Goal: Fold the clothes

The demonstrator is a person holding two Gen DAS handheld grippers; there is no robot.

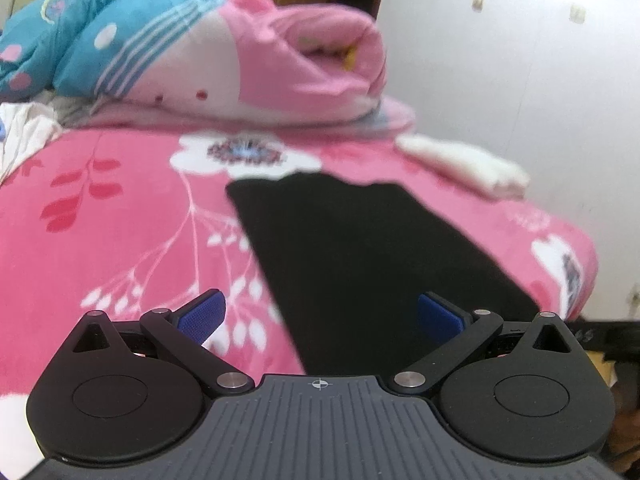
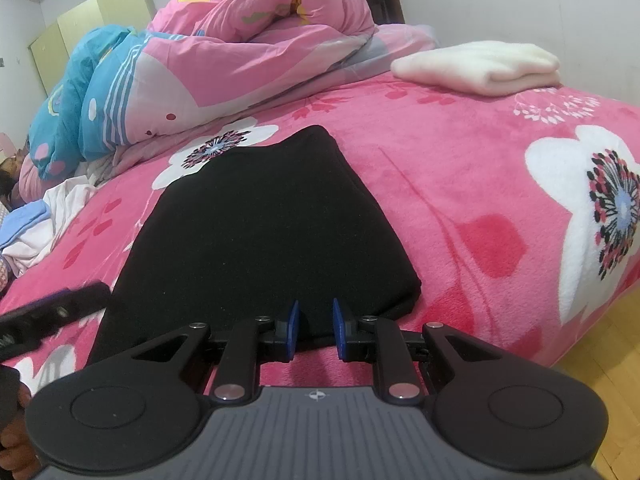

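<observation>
- Black garment (image 2: 256, 224) lies flat on the bed, folded into a rough rectangle, centre of the right wrist frame; in the left wrist frame it runs from centre down to lower right (image 1: 372, 256).
- Pink flowered blanket (image 2: 460, 168) covers the bed under the garment.
- Right hand-held gripper (image 2: 314, 330) sits at lower centre of its frame, at the garment's near edge. Blue pads (image 2: 294, 330) are close together with a narrow gap; pink blanket shows through the gap, nothing is pinched between them.
- Left hand-held gripper (image 1: 320, 314) is at lower centre of its frame, jaws spread wide, blue pads (image 1: 202, 314) far apart, holding nothing. It hovers over the garment's near part; the picture is blurred.
- Part of the left hand-held gripper also shows as a dark blurred shape at the lower left edge of the right wrist frame.
- Folded white towel (image 2: 480, 66) lies upper right, well apart from the garment.
- Rolled pink and blue quilt (image 2: 224, 52) is bunched across the upper left to top centre.
- Loose white clothes (image 2: 52, 216) lie at the left edge.
</observation>
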